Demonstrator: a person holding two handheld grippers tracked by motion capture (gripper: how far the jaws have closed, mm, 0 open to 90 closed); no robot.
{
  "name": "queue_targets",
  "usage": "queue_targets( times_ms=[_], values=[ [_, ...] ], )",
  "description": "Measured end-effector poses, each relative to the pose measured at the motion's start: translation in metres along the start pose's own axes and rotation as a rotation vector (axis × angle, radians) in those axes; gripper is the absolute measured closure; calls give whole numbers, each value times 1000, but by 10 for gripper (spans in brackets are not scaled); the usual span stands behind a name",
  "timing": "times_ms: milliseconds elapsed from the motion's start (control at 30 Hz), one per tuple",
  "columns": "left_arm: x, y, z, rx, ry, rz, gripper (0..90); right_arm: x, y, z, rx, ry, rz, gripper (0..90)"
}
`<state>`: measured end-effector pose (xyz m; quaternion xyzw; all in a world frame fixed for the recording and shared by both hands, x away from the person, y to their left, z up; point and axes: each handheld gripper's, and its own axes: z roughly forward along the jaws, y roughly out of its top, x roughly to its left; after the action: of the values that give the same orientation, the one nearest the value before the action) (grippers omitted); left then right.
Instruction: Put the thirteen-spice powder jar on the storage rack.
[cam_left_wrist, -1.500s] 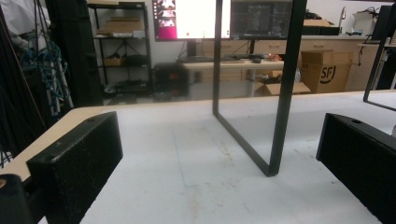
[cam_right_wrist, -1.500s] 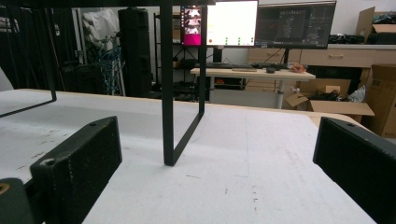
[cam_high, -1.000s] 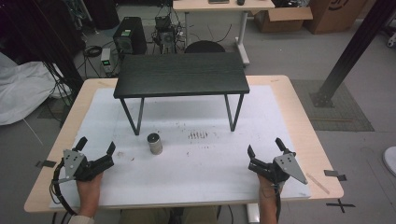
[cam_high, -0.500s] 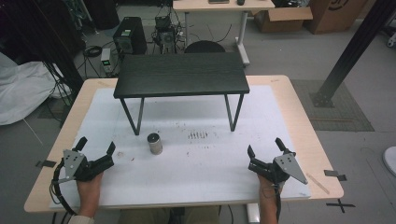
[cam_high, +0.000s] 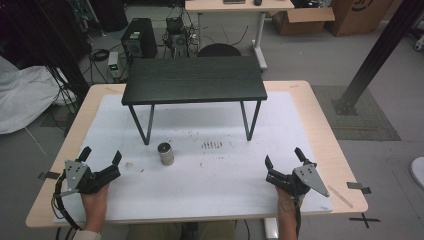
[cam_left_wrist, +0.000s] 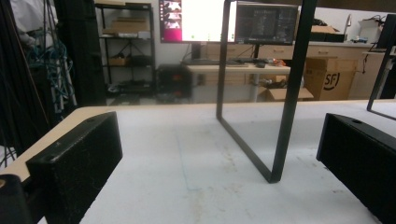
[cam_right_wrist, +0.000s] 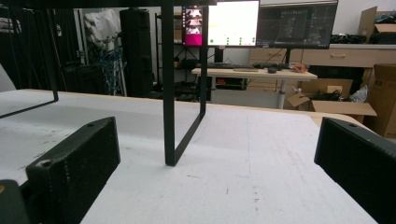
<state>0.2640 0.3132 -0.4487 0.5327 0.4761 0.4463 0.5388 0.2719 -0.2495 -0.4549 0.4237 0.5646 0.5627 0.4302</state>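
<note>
Can (cam_high: 165, 153) stands upright on the white mat (cam_high: 210, 200) in front of the black stand (cam_high: 194, 86), well apart from both grippers: left gripper (cam_high: 100, 164) to its left with jaws wide and empty, right gripper (cam_high: 284, 162) far to its right, likewise spread, gripping nothing.

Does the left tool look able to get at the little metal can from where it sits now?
Probably yes. The left tool rests open near the table's front edge, and the can stands upright in front of the black stand, not under it. Only bare white sheet lies between them.
</note>
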Motion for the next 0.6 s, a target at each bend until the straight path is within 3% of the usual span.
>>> queue_targets(
  times_ms=[500,600],
  values=[
    [-5,27,0,-16,-77,-14,2,0,0,0,4,0,-1,0],
    [-9,36,2,-18,-128,-8,3,0,0,0,4,0,-1,0]
  ],
)
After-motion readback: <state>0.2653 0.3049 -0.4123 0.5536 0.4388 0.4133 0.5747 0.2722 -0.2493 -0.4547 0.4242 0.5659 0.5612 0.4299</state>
